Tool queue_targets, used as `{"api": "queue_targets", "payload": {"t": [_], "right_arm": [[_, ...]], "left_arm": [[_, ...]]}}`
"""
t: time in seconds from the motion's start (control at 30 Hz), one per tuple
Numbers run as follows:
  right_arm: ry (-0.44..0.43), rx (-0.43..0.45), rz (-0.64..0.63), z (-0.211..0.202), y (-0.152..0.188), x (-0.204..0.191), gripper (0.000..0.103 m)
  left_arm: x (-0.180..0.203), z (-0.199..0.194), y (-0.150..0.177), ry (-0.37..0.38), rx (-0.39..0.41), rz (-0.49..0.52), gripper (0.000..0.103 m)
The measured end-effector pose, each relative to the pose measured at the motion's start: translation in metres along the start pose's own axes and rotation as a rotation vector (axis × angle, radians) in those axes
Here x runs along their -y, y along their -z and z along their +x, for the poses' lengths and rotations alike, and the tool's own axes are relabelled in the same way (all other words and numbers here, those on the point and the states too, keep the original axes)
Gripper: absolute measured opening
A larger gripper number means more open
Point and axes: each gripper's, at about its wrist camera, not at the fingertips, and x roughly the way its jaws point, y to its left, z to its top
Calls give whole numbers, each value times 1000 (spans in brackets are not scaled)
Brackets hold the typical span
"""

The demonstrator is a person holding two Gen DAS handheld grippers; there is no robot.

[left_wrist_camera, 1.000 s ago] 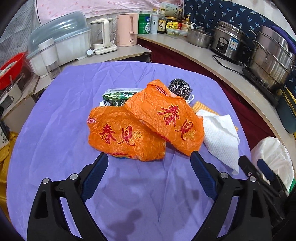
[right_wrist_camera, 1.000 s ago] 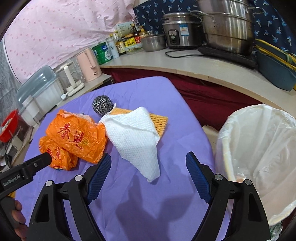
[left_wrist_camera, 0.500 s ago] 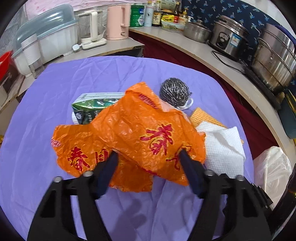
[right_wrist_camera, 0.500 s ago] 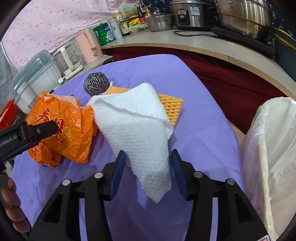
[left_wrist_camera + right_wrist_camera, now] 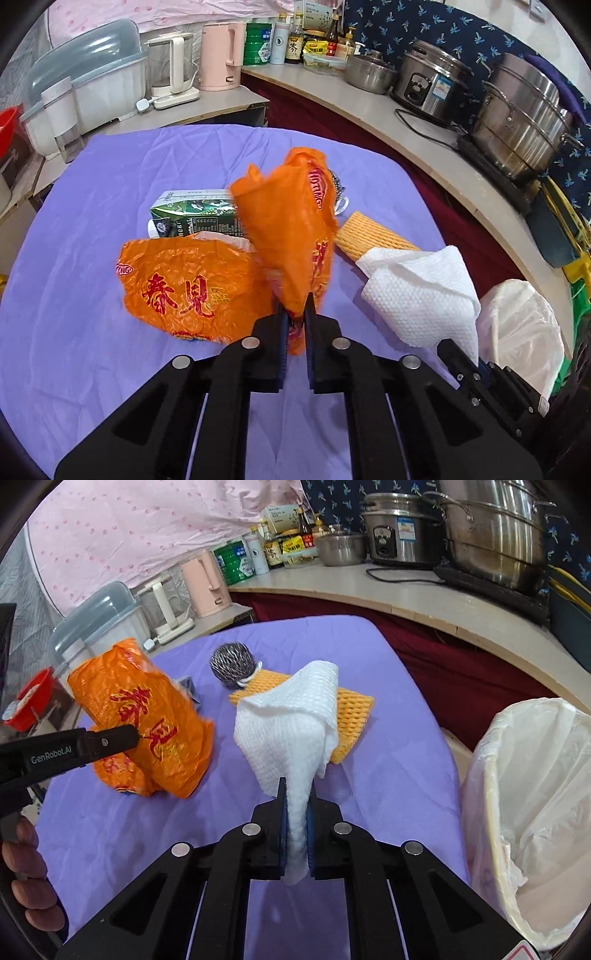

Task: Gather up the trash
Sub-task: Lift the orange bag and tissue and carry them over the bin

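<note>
My left gripper [image 5: 295,314] is shut on an orange plastic bag [image 5: 291,229] and holds it lifted off the purple table [image 5: 110,177]; the bag also shows in the right wrist view [image 5: 147,716]. A second orange bag [image 5: 188,288] lies flat to its left. My right gripper [image 5: 295,805] is shut on a white paper towel [image 5: 291,720], raised above the table; the towel also shows in the left wrist view [image 5: 421,295]. A bin lined with a white bag [image 5: 532,794] stands off the table's right edge.
A green carton [image 5: 192,218], a steel scourer [image 5: 232,664] and an orange mesh sponge [image 5: 351,709] lie on the table. Kettles, bottles, a rice cooker [image 5: 432,85] and steel pots [image 5: 524,118] line the counter behind.
Both grippers moved forward and closed: the left on the upper orange bag, the right on the paper towel. Both items are now lifted off the table.
</note>
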Motion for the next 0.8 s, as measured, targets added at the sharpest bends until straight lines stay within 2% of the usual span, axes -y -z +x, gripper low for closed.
{"api": "queue_targets", "payload": {"t": [0.2, 0.4, 0.6, 0.8], "right_arm": [[-3, 62, -3, -49, 9, 1, 7], [-6, 103, 0, -88, 22, 3, 7], [0, 113, 12, -108, 37, 7, 7], [5, 125, 25, -120, 43, 9, 7]], "left_arm": [[4, -35, 19, 18, 20, 17, 7], [7, -59, 48, 49, -6, 40, 7], [7, -67, 84, 58, -56, 62, 7], [9, -77, 96, 54, -58, 79, 7]]}}
